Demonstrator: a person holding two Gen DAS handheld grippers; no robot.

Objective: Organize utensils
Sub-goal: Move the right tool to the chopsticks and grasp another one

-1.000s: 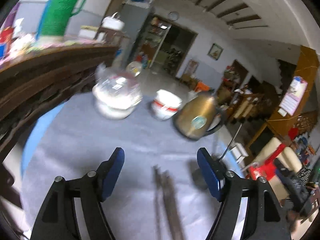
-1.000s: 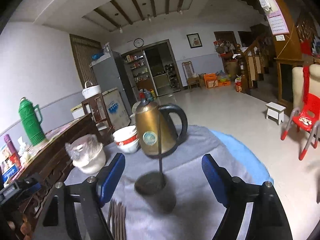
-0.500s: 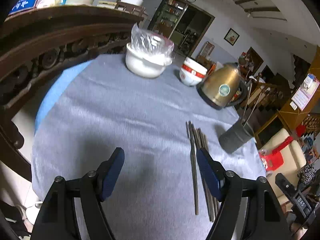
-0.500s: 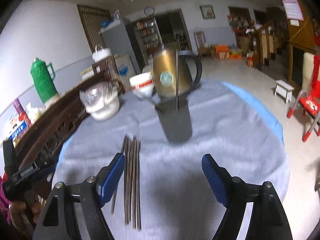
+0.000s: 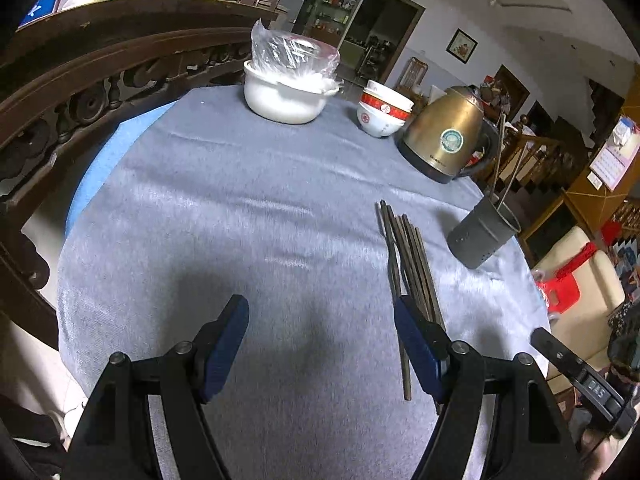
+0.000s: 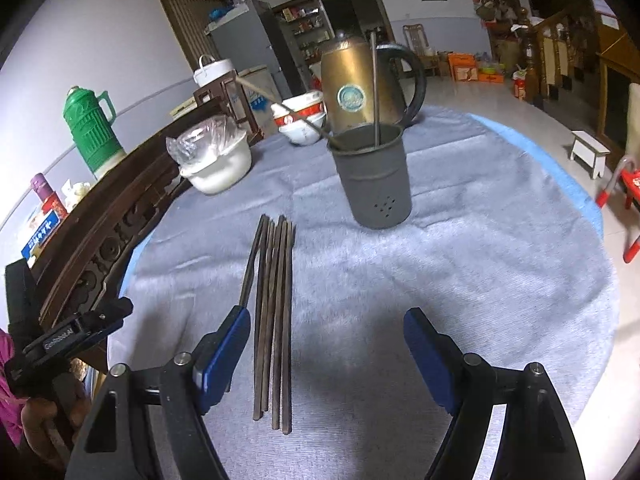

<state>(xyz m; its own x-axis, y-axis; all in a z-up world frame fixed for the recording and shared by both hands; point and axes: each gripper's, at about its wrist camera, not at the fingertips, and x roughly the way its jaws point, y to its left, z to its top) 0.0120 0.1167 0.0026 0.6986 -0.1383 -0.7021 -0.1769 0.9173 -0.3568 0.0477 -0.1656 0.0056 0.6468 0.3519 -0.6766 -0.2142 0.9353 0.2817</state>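
Observation:
Several dark chopsticks (image 5: pixel 408 256) (image 6: pixel 274 300) lie side by side on the grey tablecloth (image 5: pixel 248 216). A grey utensil holder (image 5: pixel 482 232) (image 6: pixel 374 176) stands upright just beyond them, with two thin sticks leaning in it. My left gripper (image 5: pixel 320 320) hangs open over bare cloth, the chopsticks passing under its right finger (image 5: pixel 416 340). My right gripper (image 6: pixel 326 334) is open too, above the near ends of the chopsticks, which lie close to its left finger (image 6: pixel 224 348). Neither gripper holds anything.
At the back of the round table stand a gold electric kettle (image 5: pixel 444 136) (image 6: pixel 360 84), stacked red-and-white bowls (image 5: pixel 382 114) and a white bowl under plastic wrap (image 5: pixel 290 80). A carved wooden sideboard (image 5: pixel 80 76) with a green thermos (image 6: pixel 92 128) flanks the table's left side.
Both grippers have dropped toward the table and tilted further down. The chopsticks and holder now sit closer and lower in both views; the jaws have kept their width.

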